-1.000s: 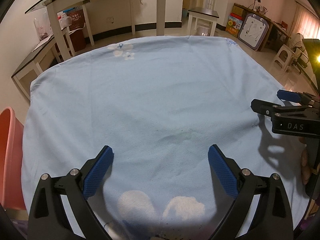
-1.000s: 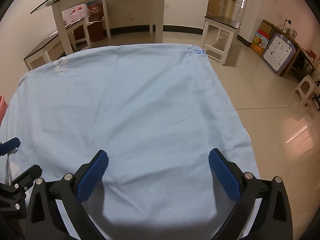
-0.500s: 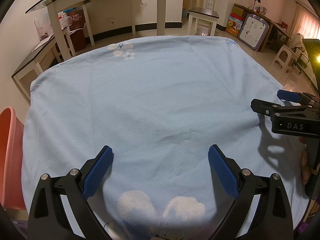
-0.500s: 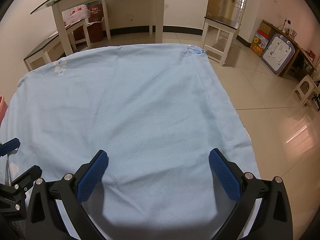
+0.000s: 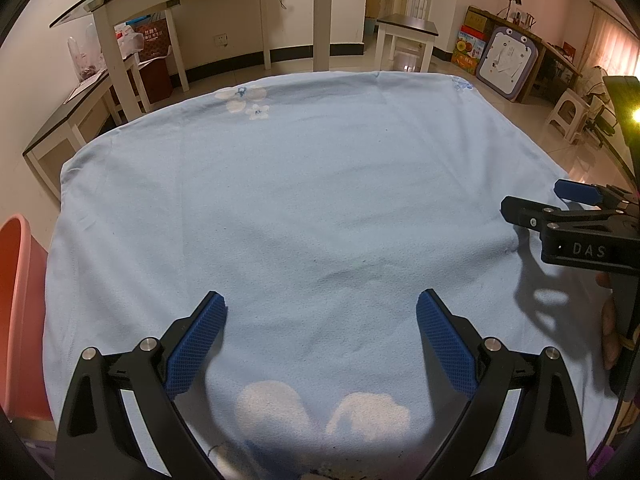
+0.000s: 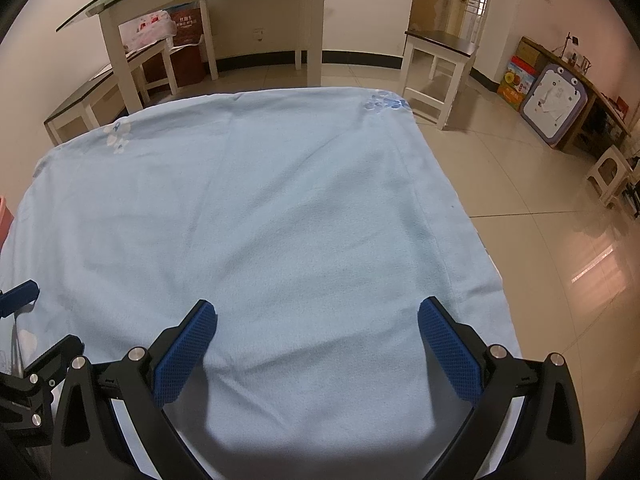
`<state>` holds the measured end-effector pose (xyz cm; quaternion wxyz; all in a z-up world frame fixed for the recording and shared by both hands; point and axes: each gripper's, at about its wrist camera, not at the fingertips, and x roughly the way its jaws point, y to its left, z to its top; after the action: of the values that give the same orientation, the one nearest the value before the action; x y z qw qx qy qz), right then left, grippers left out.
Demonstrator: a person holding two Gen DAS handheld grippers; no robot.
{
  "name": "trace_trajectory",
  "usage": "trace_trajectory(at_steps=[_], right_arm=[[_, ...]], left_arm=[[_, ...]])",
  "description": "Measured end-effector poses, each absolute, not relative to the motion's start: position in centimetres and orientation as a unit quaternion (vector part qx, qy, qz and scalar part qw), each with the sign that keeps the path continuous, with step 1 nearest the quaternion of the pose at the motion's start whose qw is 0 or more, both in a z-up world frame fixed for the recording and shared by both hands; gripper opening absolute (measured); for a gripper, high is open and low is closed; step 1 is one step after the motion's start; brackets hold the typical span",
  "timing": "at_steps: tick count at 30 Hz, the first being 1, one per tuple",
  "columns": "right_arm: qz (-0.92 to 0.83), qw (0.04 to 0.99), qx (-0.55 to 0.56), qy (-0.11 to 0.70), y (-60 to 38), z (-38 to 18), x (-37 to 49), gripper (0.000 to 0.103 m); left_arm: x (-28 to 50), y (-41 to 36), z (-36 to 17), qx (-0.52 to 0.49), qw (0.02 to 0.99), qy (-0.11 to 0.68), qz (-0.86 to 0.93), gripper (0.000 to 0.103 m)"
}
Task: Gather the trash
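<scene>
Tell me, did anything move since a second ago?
Nothing visibly changed. The left tool and the right tool are both open and empty above the light blue fleece cloth, just as before, and the pink plastic tub sits in the same place at the cloth's left edge.

The light-blue cloth is viewed close from above by both wrist cameras, each aimed forward toward the white table. The cloth and far wall are shared; each gripper's neighbour is caught at the frame edge.
</scene>
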<state>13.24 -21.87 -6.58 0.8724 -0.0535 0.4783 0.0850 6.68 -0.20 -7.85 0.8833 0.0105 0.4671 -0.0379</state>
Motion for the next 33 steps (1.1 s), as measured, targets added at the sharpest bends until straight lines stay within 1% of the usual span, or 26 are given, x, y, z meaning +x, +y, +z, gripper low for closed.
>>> trace_trajectory(at_steps=[33], right_arm=[[0.084, 0.873, -0.053, 0.478, -21.97, -6.53, 13.36, 0.1]], left_arm=[[6.55, 0.02, -7.87, 0.011, 0.883, 0.467, -0.038, 0.097]])
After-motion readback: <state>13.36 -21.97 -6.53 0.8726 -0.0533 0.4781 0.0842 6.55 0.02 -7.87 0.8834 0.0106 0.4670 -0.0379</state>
